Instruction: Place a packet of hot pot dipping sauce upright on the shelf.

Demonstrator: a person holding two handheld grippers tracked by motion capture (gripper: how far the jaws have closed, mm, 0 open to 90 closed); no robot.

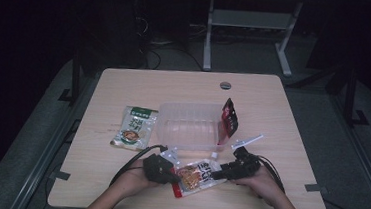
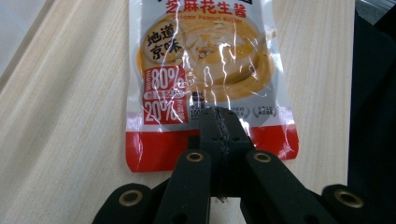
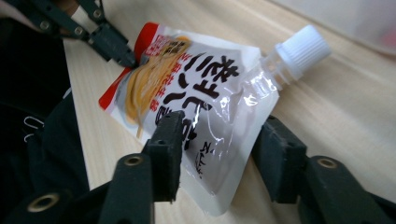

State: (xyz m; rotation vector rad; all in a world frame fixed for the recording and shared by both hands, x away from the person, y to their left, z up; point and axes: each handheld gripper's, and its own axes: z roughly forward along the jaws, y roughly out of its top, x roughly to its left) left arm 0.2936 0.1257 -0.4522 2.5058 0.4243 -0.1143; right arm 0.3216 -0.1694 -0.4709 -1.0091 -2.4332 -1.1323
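Ok, sauce pouch (image 1: 197,176) lies flat on the table (image 1: 283,117) between both grippers, spout cap (image 3: 302,48) away from the left one. Left gripper (image 2: 219,126) is clamped on the pouch's red bottom seam, jaws fully together; the seam under the pads is hidden. Right gripper (image 3: 219,154) straddles the pouch's upper corner near the cap, jaws apart, not visibly pressing; the bottom frame edge cuts that corner off. Readable on the pouch: "80%", "20%", "地道京味", partly "芝麻花生酱". Beyond the grippers: clear plastic tub (image 1: 192,125) with a red-black packet (image 1: 229,119) leaning at its end, text too small. Green-topped packet (image 1: 135,127) further left, label unreadable. High view is dim.
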